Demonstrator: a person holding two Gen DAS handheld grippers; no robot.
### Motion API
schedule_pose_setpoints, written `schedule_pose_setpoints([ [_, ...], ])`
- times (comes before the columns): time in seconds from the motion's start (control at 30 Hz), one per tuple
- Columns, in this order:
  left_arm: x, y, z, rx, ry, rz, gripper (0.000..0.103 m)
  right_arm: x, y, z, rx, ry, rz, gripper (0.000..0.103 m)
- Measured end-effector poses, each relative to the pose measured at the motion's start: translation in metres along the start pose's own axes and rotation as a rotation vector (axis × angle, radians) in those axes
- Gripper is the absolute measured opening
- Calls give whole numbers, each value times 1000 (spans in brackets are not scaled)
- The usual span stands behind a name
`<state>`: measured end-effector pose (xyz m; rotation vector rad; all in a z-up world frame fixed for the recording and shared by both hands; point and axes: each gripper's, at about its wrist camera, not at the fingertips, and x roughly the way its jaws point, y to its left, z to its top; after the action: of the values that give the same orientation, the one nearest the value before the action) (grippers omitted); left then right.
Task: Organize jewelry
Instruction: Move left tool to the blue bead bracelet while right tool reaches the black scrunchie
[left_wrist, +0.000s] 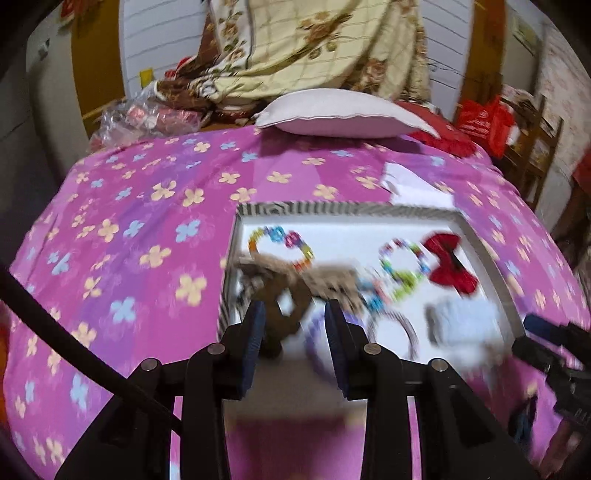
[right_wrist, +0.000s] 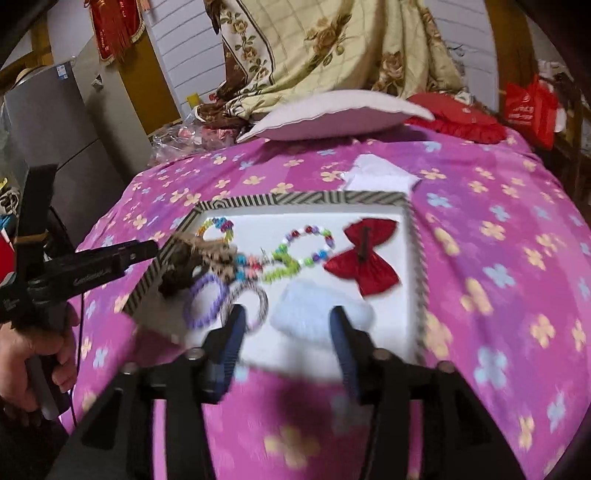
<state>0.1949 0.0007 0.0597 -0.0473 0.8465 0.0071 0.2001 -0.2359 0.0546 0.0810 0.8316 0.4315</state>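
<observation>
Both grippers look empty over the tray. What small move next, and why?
Probably lower the right gripper, jaws open and empty, onto the pale blue fluffy piece just ahead of it in the striped tray. It lies apart from the tangled bead bracelets, so it looks the easiest thing to lift out cleanly.

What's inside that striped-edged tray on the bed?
In the tray: a red bow, two colourful bead bracelets, a purple ring, a pale blue fluffy piece and a brown item. Blur hides details; whatever lies beneath them is covered.

Home bedroom: bed w/ floral pink sheet (left_wrist: 147, 221), pillow (left_wrist: 343, 112), blanket (left_wrist: 314, 44).
</observation>
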Motion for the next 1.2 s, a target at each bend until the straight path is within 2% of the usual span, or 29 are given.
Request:
schedule_pose_setpoints([
  [0.2, -33, -22, -43, 53, -62, 15, 44, -48, -18, -35, 5, -28, -47, 54],
  [0.4, -17, -24, -72, 55, -75, 60, 45, -68, -41, -57, 67, -45, -101, 57],
  [0.5, -3, -18, -84, 15, -20, 82, 45, -68, -47, -54, 80, -57, -144, 57],
  [0.57, 1, -15, -87, 2, 4, 80, 45, -68, -52, -52, 102, -73, -154, 57],
  [0.7, -2, -16, -89, 6, -18, 106, 45, -63, -52, -49, 113, -71, -173, 57],
  [0.87, -5, -17, -90, 15, -32, 126, 45, -68, -42, -53, 46, -88, -215, 59],
  [0.97, -9, -19, -90, 26, -45, 124, 45, -78, -45, -62, 28, -101, -229, 61],
  [1.2, -11, -19, -93, 28, -45, 116, 45, -102, -77, -93, 111, -102, -267, 61],
])
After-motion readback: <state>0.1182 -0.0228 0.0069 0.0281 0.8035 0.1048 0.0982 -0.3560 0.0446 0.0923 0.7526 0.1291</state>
